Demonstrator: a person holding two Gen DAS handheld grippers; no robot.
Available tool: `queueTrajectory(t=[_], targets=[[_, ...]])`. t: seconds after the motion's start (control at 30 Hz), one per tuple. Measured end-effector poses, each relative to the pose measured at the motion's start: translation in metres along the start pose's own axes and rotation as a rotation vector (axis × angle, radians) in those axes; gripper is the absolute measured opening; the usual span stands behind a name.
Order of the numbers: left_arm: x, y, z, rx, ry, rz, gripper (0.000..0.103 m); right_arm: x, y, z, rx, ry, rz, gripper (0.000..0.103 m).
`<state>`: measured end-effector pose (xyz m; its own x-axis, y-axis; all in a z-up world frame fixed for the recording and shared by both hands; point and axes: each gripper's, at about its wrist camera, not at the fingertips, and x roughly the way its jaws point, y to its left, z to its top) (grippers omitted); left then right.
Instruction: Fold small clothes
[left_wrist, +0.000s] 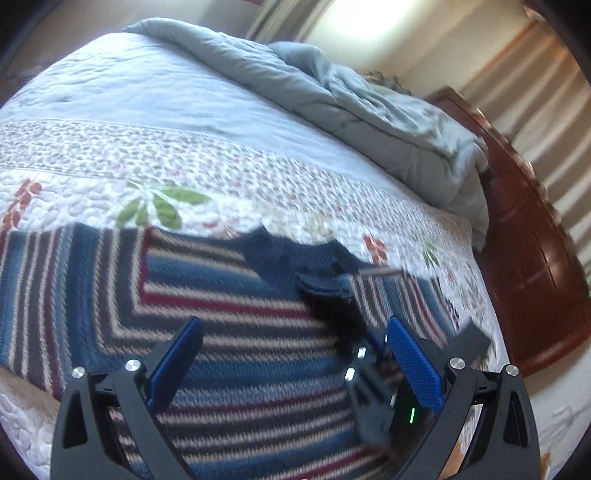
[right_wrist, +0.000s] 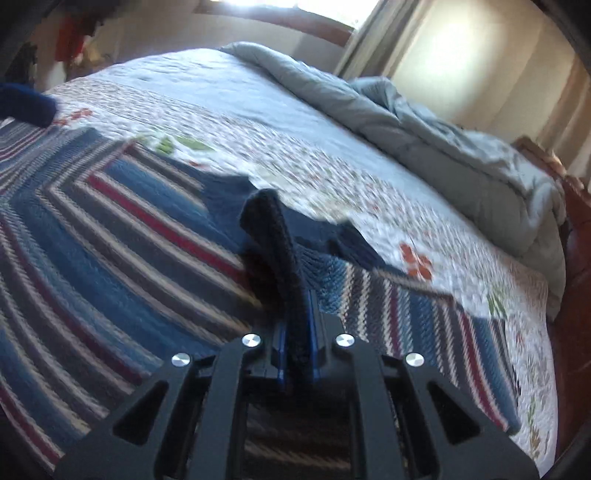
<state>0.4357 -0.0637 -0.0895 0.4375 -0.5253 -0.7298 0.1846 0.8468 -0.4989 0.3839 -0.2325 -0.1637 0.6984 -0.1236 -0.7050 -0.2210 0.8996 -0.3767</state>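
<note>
The right gripper (right_wrist: 297, 332), low in the frame's centre, is clamped on a dark navy cuff (right_wrist: 275, 236) of the striped sweater (right_wrist: 122, 236), which lies spread over the lower left of the floral quilt (right_wrist: 332, 177). The left gripper (left_wrist: 295, 354) hovers over the sweater with its blue pads (left_wrist: 413, 365) wide apart, nothing between them. A grey duvet (right_wrist: 443, 147) is bunched at upper right.

Under my left tool (left_wrist: 291, 354) the sweater (left_wrist: 229, 332) lies spread on the bed (left_wrist: 147, 96). My right tool (right_wrist: 297, 325) sits just right of the left one, its fingers pinching the sweater's edge. The quilt (left_wrist: 258, 177) lies beyond both tools, the bunched duvet (left_wrist: 369, 110) farther back right.
</note>
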Motion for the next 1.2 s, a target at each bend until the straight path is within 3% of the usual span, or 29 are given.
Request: queueTrajectory(t=[0.33, 0.37, 0.4, 0.47, 0.5, 0.6, 0.73, 0.83, 0.97, 1.0, 1.03, 1.07, 1.1, 1.2], targets=[[-0.004, 0.045, 0.006, -0.045, 0.013, 0.06, 0.099, -0.005, 0.077, 0.038, -0.06, -0.021, 0.135, 0.012], [-0.002, 0.05, 0.004, -0.056, 0.021, 0.063, 0.099, -0.004, 0.081, 0.04, -0.053, -0.011, 0.155, 0.019], [0.0, 0.054, 0.003, -0.064, 0.029, 0.063, 0.099, -0.003, 0.082, 0.04, -0.044, -0.001, 0.178, 0.04], [0.008, 0.061, -0.001, -0.087, 0.055, 0.051, 0.099, -0.011, 0.081, 0.035, -0.015, -0.005, 0.214, 0.062], [0.012, 0.064, -0.004, -0.096, 0.068, 0.043, 0.099, -0.021, 0.077, 0.031, -0.001, -0.025, 0.223, 0.063], [0.027, 0.07, -0.011, -0.136, 0.116, 0.006, 0.099, -0.058, 0.036, 0.004, 0.191, -0.066, 0.348, 0.067], [0.045, 0.07, -0.018, -0.166, 0.168, -0.065, 0.099, -0.093, -0.022, -0.062, 0.516, -0.046, 0.506, 0.069], [0.062, 0.066, -0.019, -0.15, 0.196, -0.051, 0.099, -0.107, -0.032, -0.092, 0.641, -0.072, 0.58, 0.069], [0.076, 0.07, -0.019, -0.219, 0.213, -0.016, 0.099, -0.112, -0.03, -0.09, 0.653, -0.127, 0.639, 0.069], [0.076, 0.07, -0.018, -0.228, 0.207, -0.003, 0.095, -0.112, -0.03, -0.09, 0.653, -0.136, 0.641, 0.069], [0.076, 0.07, -0.017, -0.239, 0.204, 0.019, 0.065, -0.111, -0.03, -0.092, 0.654, -0.135, 0.657, 0.069], [0.079, 0.071, -0.015, -0.242, 0.221, 0.041, 0.029, -0.11, -0.028, -0.095, 0.655, -0.129, 0.664, 0.069], [0.082, 0.073, -0.014, -0.253, 0.236, 0.091, 0.023, -0.11, -0.028, -0.097, 0.656, -0.124, 0.666, 0.069], [0.084, 0.071, -0.012, -0.235, 0.234, 0.098, 0.014, -0.11, -0.025, -0.096, 0.64, -0.125, 0.671, 0.069]])
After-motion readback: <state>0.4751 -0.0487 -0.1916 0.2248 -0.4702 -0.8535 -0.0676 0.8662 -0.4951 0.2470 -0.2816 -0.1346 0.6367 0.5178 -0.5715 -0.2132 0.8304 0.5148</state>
